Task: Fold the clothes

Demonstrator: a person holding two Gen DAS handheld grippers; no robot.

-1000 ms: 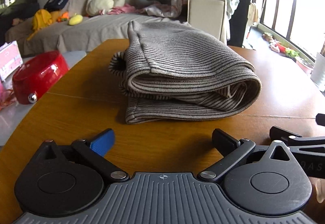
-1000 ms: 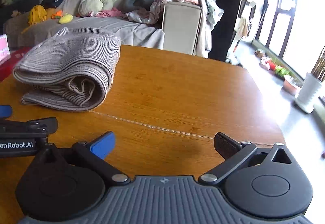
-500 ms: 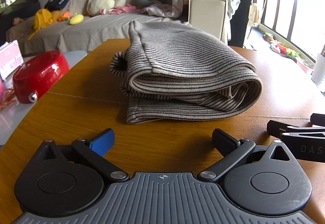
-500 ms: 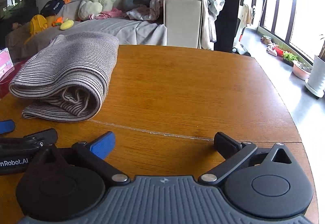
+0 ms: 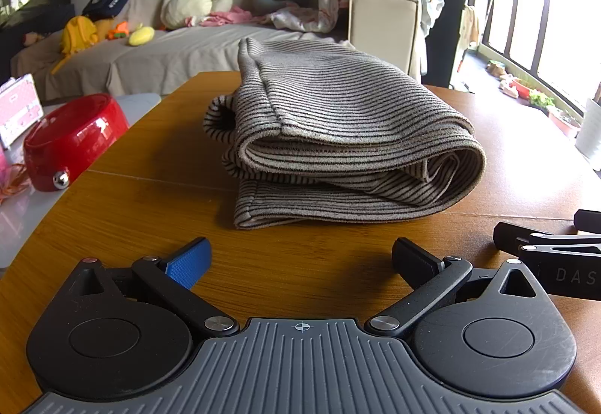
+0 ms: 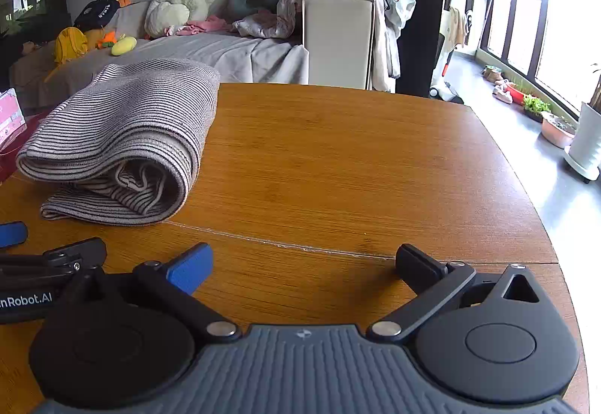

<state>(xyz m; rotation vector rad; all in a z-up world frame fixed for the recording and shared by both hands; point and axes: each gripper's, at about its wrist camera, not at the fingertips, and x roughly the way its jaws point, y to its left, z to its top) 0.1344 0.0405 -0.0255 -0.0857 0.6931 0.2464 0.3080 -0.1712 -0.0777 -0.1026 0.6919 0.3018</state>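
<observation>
A grey striped garment (image 5: 338, 136) lies folded in a thick bundle on the wooden table (image 5: 150, 211). It also shows at the left of the right wrist view (image 6: 124, 140). My left gripper (image 5: 300, 258) is open and empty, low over the table just in front of the bundle. My right gripper (image 6: 304, 264) is open and empty, over bare wood to the right of the bundle. Each gripper's tip shows at the edge of the other's view.
A red bowl-shaped object (image 5: 71, 140) stands on a white surface left of the table. A sofa (image 5: 180, 53) with plush toys and loose clothes is behind. The table's curved right edge (image 6: 526, 166) drops to the floor, with plant pots by the window.
The right gripper has swung right and drawn back slightly, so the bundle sits further left in its view. The left gripper has barely moved.
</observation>
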